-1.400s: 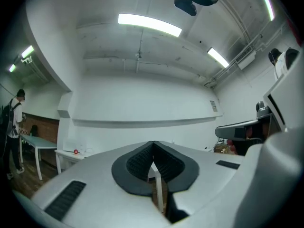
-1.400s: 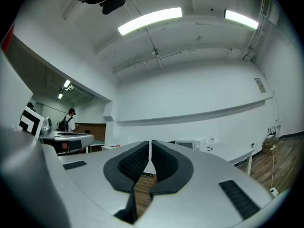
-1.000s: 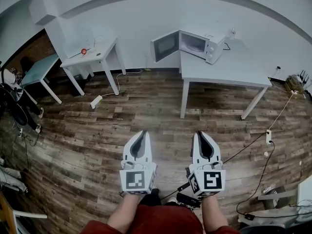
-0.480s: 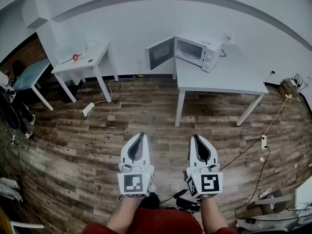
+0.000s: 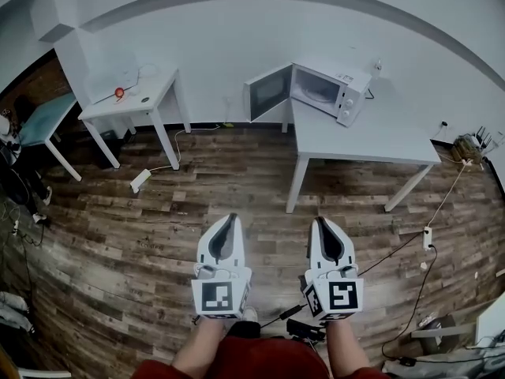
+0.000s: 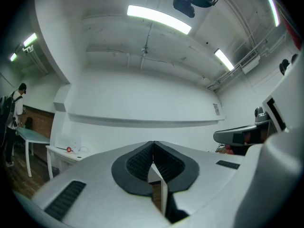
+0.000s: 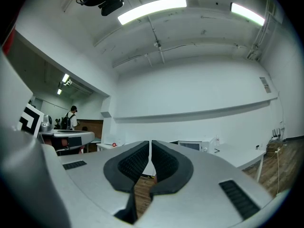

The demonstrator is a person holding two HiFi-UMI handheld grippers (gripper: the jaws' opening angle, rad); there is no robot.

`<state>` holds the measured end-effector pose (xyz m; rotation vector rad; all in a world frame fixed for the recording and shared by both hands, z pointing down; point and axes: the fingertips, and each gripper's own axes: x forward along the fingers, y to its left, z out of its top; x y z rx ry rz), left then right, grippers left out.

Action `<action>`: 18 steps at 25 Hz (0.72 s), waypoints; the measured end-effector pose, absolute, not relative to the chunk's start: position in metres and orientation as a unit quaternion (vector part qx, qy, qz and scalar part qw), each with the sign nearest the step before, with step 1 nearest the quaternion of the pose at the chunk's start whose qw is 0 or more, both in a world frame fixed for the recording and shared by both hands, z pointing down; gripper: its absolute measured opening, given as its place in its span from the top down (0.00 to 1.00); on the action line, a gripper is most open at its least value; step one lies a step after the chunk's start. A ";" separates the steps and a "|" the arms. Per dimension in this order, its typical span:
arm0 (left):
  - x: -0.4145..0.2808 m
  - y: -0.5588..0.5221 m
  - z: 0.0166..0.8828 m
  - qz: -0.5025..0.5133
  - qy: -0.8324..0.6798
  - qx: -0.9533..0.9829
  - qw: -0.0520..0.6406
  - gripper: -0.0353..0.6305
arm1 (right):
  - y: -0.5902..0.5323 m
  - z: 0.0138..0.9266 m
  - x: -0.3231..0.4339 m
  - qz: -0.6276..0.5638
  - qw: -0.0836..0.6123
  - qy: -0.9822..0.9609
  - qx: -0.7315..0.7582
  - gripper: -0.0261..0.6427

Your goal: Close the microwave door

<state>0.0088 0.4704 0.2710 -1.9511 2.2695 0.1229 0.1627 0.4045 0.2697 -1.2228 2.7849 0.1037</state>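
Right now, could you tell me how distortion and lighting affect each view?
Head view: fisheye bows the wall into an arc, but the microwave is evenly lit and clear. Left gripper view: the ceiling strip light blows out white, corners vignette dark. Right gripper view: same dark corners, and the wall ledge bends.

l tool (image 5: 231,218) + r tool (image 5: 322,221) side by side, fwd, jaws together, empty.

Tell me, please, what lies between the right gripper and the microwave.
In the head view: bare wooden floor, then the white table bearing the microwave.
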 end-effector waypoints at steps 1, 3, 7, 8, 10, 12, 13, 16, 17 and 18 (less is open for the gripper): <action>0.003 0.467 0.270 0.043 0.754 -0.651 0.072 0.91 | 0.401 0.268 0.157 0.035 0.049 0.913 -0.403 0.91; -0.010 0.457 0.268 0.047 0.752 -0.654 0.073 0.91 | 0.394 0.266 0.145 0.038 0.048 0.912 -0.407 0.91; -0.034 0.439 0.267 0.052 0.742 -0.664 0.074 0.91 | 0.379 0.264 0.119 0.042 0.045 0.907 -0.416 0.91; -0.039 0.436 0.267 0.054 0.740 -0.667 0.073 0.91 | 0.377 0.264 0.113 0.044 0.045 0.906 -0.418 0.91; -0.047 0.432 0.268 0.055 0.733 -0.674 0.073 0.91 | 0.374 0.263 0.103 0.045 0.046 0.904 -0.423 0.91; -0.052 0.428 0.270 0.058 0.729 -0.679 0.071 0.91 | 0.372 0.264 0.095 0.044 0.048 0.902 -0.428 0.91; -0.055 0.425 0.271 0.061 0.728 -0.680 0.069 0.91 | 0.371 0.265 0.092 0.044 0.047 0.901 -0.429 0.91; -0.061 0.414 0.274 0.064 0.725 -0.683 0.065 0.91 | 0.363 0.268 0.086 0.045 0.044 0.900 -0.431 0.91; -0.063 0.410 0.274 0.066 0.725 -0.683 0.062 0.91 | 0.360 0.269 0.085 0.045 0.045 0.900 -0.432 0.91; -0.065 0.406 0.275 0.069 0.725 -0.683 0.060 0.91 | 0.357 0.269 0.083 0.044 0.046 0.900 -0.432 0.91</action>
